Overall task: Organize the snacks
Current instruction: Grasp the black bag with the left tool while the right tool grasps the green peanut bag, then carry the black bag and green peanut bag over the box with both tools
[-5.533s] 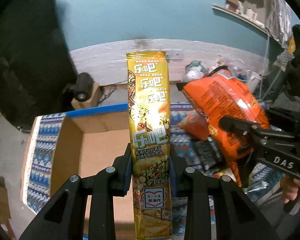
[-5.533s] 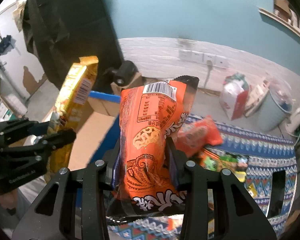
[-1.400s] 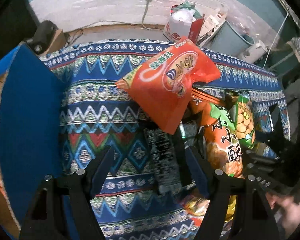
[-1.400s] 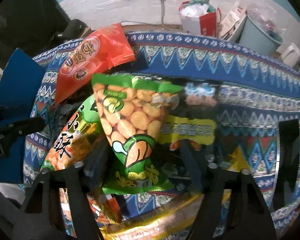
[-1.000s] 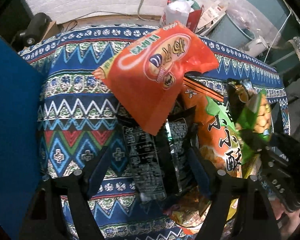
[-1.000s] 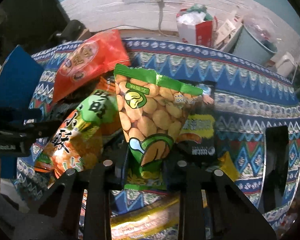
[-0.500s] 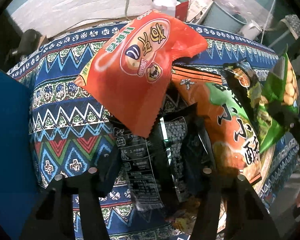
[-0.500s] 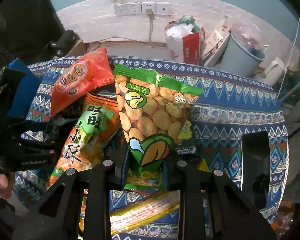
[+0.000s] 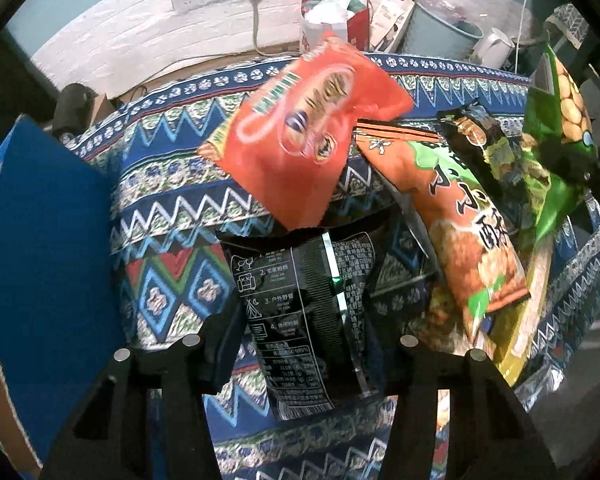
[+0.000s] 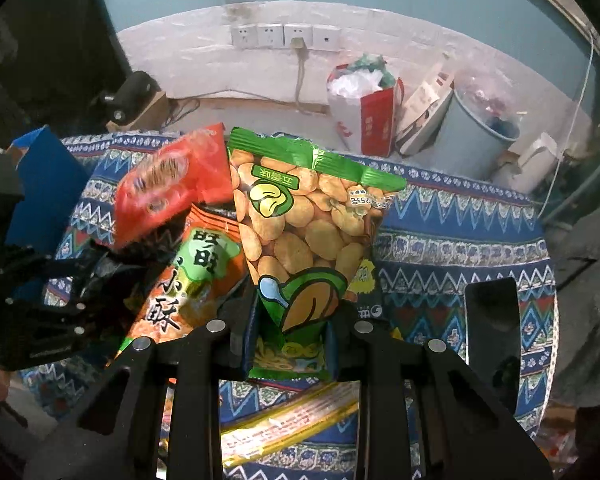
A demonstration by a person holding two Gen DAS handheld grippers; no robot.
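Observation:
My left gripper (image 9: pixel 300 340) is shut on a black snack bag (image 9: pixel 300 312) and holds it upright; a red snack bag (image 9: pixel 304 136) leans blurred against its top. My right gripper (image 10: pixel 290 340) is shut on a green bean snack bag (image 10: pixel 300 232) and holds it above the patterned cloth (image 10: pixel 460 240). The green bag also shows at the right of the left wrist view (image 9: pixel 556 120). An orange and green bag (image 9: pixel 468 224) and a dark bag (image 9: pixel 480 140) lie on the cloth between the grippers. A yellow packet (image 10: pixel 288 428) lies under the right gripper.
A blue-sided cardboard box (image 9: pixel 44 248) stands at the left of the cloth. A black phone (image 10: pixel 488 328) lies at the right. Behind the table are a red and white bag (image 10: pixel 364 112), a grey bin (image 10: pixel 472 128) and wall sockets (image 10: pixel 284 36).
My left gripper closed on the black bag and lifted it, tipping the red bag. My right gripper took hold of the green bag and raised it from the pile.

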